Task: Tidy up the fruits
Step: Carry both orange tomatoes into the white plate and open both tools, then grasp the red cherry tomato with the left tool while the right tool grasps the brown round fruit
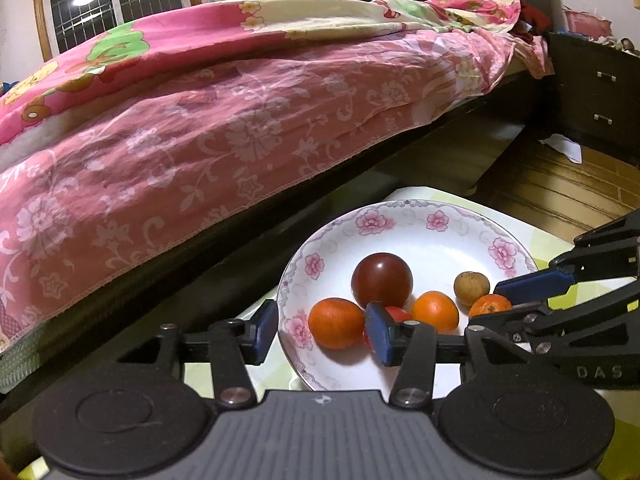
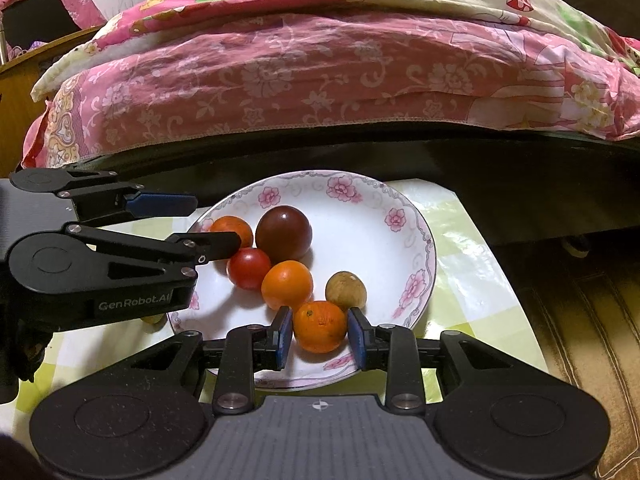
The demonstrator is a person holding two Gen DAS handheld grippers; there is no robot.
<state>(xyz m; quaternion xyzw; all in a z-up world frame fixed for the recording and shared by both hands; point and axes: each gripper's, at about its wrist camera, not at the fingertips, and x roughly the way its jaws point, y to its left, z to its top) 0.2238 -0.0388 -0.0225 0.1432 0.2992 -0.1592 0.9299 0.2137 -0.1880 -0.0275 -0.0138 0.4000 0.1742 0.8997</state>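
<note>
Floral plate [image 2: 416, 216], glossy round fruits [image 2: 288, 284]

In the left wrist view, the small red tomato [image 1: 398, 314] is mostly hidden behind a blue pad [image 1: 378, 334] of the left hand-held gripper [image 1: 320, 332]. The plate [image 1: 460, 216] loses its near rim behind the gripper's body. The bed [image 2: 320, 80] runs off both side edges.

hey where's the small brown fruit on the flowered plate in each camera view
Left wrist view: the small brown fruit sits right of centre on the plate, just beyond the right gripper.
Right wrist view: the small brown fruit sits low and right of centre, just beyond the right gripper.
Shared landmark: the big dark red fruit, on the same plate.
</note>
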